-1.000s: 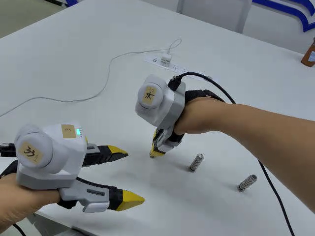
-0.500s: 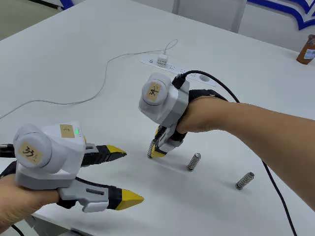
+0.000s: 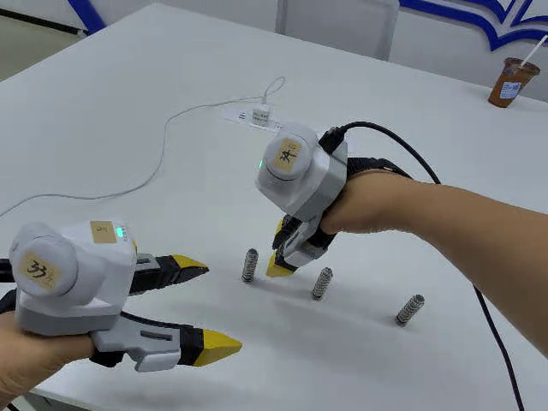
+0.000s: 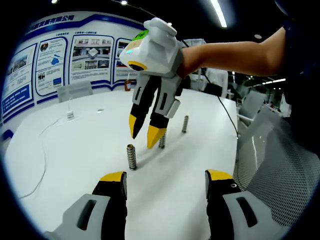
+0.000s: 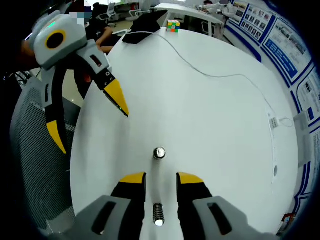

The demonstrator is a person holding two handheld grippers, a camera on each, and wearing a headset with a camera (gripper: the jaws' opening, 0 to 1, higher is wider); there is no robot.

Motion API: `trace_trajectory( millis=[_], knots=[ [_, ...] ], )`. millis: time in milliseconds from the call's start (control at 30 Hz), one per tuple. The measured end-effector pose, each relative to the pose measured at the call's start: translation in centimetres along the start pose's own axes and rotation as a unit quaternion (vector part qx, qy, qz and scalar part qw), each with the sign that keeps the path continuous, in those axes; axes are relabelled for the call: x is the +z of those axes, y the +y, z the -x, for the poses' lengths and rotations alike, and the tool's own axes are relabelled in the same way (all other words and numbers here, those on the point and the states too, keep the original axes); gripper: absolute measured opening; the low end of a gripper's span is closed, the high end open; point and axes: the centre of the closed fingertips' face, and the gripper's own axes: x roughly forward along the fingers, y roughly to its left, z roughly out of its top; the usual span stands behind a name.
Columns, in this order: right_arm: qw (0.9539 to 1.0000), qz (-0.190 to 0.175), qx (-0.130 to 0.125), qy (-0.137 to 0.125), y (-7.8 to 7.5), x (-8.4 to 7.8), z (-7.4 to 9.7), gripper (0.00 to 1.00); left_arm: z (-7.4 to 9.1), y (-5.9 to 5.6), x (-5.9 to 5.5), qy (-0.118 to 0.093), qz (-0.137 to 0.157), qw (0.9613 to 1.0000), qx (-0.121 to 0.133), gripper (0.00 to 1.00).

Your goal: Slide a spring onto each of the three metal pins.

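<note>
Three coiled springs stand upright on the white table (image 3: 128,111): the left spring (image 3: 249,265), the middle spring (image 3: 321,282) and the right spring (image 3: 410,309). Whether pins sit inside them I cannot tell. My right gripper (image 3: 276,265) points down between the left and middle springs, open, holding nothing. Its own view looks down on the left spring (image 5: 159,153) just ahead of its tips (image 5: 161,179), with the middle spring (image 5: 158,215) under the jaws. My left gripper (image 3: 210,306) hovers open near the table's front edge, and from there the springs (image 4: 131,156) stand beyond its jaws.
A white cable runs to a power strip (image 3: 257,116) at the back of the table. A brown cup with a straw (image 3: 509,81) stands far right. A mesh chair (image 4: 280,165) is beside the table edge. A small colour cube (image 5: 173,26) lies far off.
The right gripper's jaws have parted and let go of the left spring, which now stands free beside its tips. The head camera has shifted. The left gripper has stayed put.
</note>
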Motion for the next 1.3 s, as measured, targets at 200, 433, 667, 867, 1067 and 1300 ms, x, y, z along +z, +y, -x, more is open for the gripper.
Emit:
trace_trajectory(
  millis=[200, 433, 667, 867, 1067, 1300],
  knots=[
    [0.9993, -0.019, -0.012, -0.028, 0.2, -0.1, 1.4, 0.26, -0.2, -0.1, 0.1, 0.003, -0.002, 1.0000, -0.002, 0.65],
    [0.9965, -0.045, -0.024, -0.067, 0.5, -0.4, 2.9, 0.29, -0.3, -0.3, 0.6, 0.004, -0.007, 1.0000, -0.003, 0.66],
    [0.9930, -0.069, -0.037, -0.088, 0.6, -2.1, 4.2, 0.30, -0.4, -0.6, 1.0, 0.004, -0.011, 0.9999, -0.004, 0.66],
    [0.9867, -0.096, -0.043, -0.124, 1.0, -3.0, 5.5, 0.31, -0.5, -0.6, 1.3, 0.003, -0.014, 0.9999, -0.005, 0.66],
    [0.9809, -0.116, -0.060, -0.145, 1.1, -4.6, 6.9, 0.33, -0.5, -0.5, 1.4, 0.004, -0.017, 0.9998, -0.004, 0.67],
    [0.9706, -0.146, -0.078, -0.175, 0.9, -6.3, 8.2, 0.35, -0.5, -0.4, 1.6, 0.002, -0.019, 0.9998, -0.003, 0.67]
  ],
)
